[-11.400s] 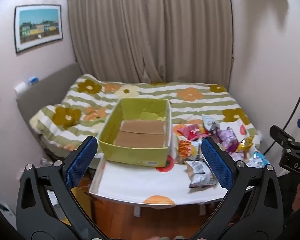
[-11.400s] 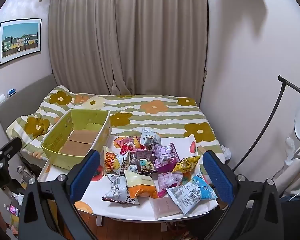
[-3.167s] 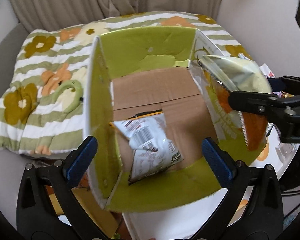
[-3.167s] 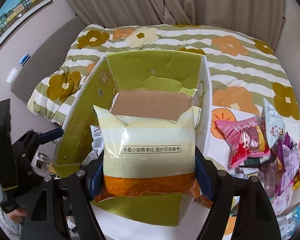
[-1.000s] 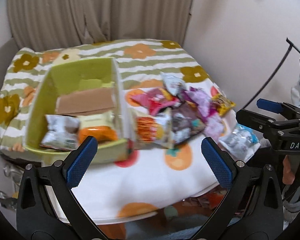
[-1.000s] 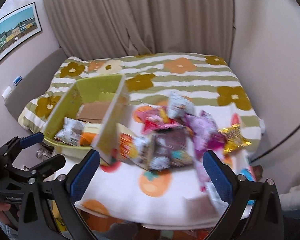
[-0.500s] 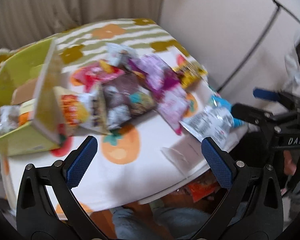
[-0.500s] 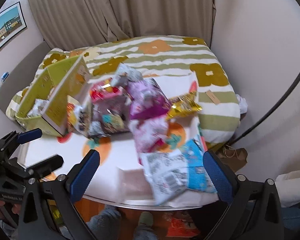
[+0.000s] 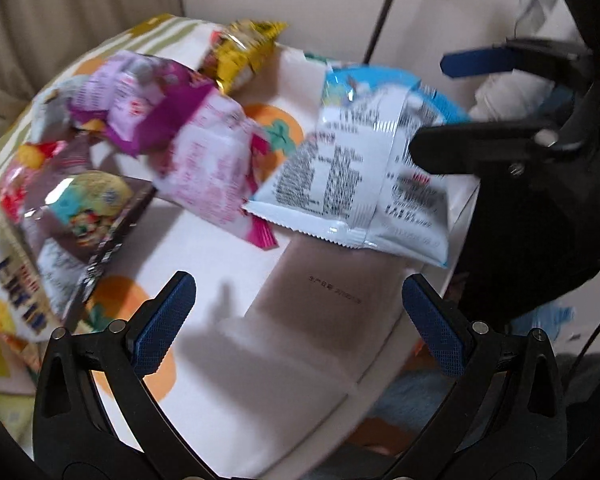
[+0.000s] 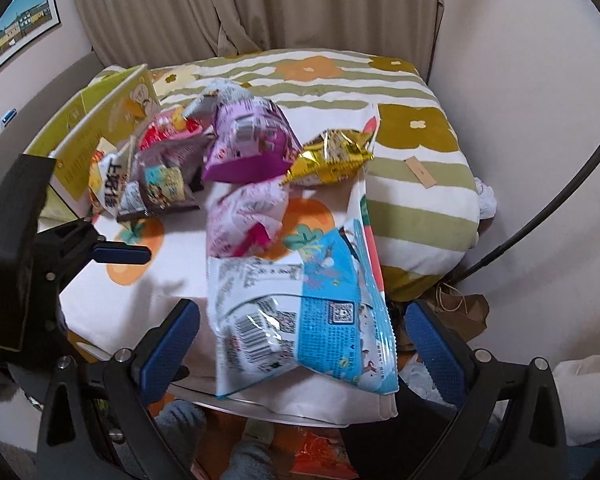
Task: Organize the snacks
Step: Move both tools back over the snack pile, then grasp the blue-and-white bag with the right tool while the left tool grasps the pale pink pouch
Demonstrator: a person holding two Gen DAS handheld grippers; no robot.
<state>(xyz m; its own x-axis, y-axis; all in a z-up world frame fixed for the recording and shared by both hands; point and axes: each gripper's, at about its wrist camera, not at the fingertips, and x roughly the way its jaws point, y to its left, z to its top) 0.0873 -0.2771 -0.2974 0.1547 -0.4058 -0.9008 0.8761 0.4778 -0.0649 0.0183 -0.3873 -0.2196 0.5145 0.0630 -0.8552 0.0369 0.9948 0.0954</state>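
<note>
My left gripper (image 9: pixel 298 316) is open and empty, low over a flat pinkish-brown packet (image 9: pixel 320 300) on the white table (image 9: pixel 228 392). My right gripper (image 10: pixel 302 336) is open, its fingers on either side of a blue and white snack bag (image 10: pixel 296 320) at the table's front right corner; that bag also shows in the left wrist view (image 9: pixel 364 176). Behind lie a pink bag (image 10: pixel 244 216), a purple bag (image 10: pixel 252 148), a gold bag (image 10: pixel 332 156) and a dark brown bag (image 10: pixel 168 184). The green box (image 10: pixel 104 128) stands at the left.
The table's front edge (image 10: pixel 284 412) is right under my right gripper. A bed with a striped flower cover (image 10: pixel 412 128) lies behind the table. A black stand pole (image 10: pixel 548 208) leans at the right by the wall. My left gripper's body (image 10: pixel 40 240) stands at the left.
Both grippers have swung right, away from the green box, and dropped close to the front right of the table. Both stay open and empty.
</note>
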